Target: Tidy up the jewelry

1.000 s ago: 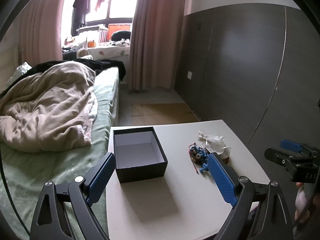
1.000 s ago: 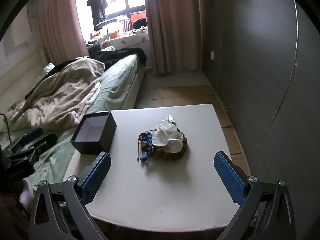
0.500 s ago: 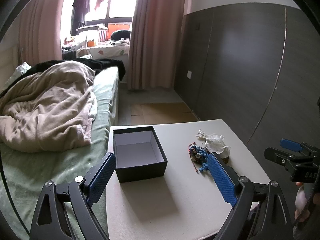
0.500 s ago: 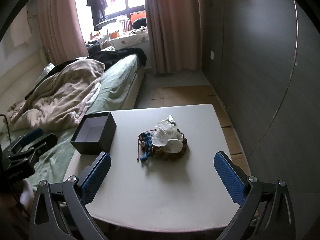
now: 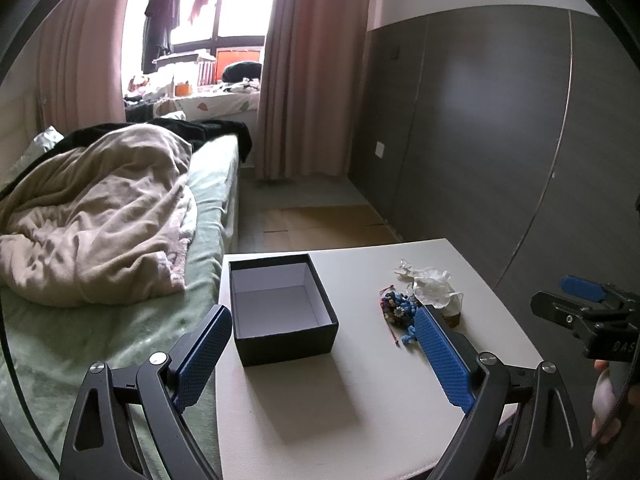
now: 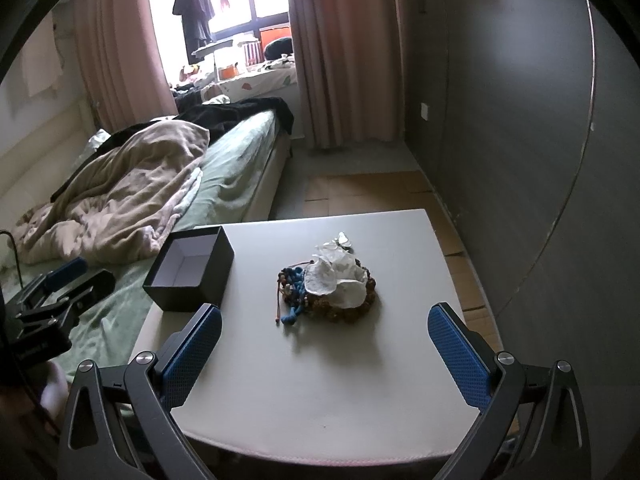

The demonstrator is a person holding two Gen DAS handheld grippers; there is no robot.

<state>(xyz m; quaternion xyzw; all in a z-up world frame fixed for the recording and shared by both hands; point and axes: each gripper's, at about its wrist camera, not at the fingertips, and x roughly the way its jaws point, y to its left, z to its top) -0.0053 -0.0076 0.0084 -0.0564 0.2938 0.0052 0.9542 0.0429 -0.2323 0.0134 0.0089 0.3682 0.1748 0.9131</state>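
Note:
A pile of jewelry lies near the middle of the white table: brown beads, blue beads, a red cord and white shell-like pieces on top. The same pile shows partly behind my left gripper's right finger. An open black box with a white inside stands empty at the table's left edge; the box is left of the pile. My left gripper hovers open just short of the box. My right gripper hangs open above the table's front, short of the pile.
A bed with a green sheet and a beige blanket runs along the table's left side. A dark panelled wall stands close on the right. Brown floor lies beyond the table.
Both views have barely shifted; the grippers stay open and the box and the pile have not moved.

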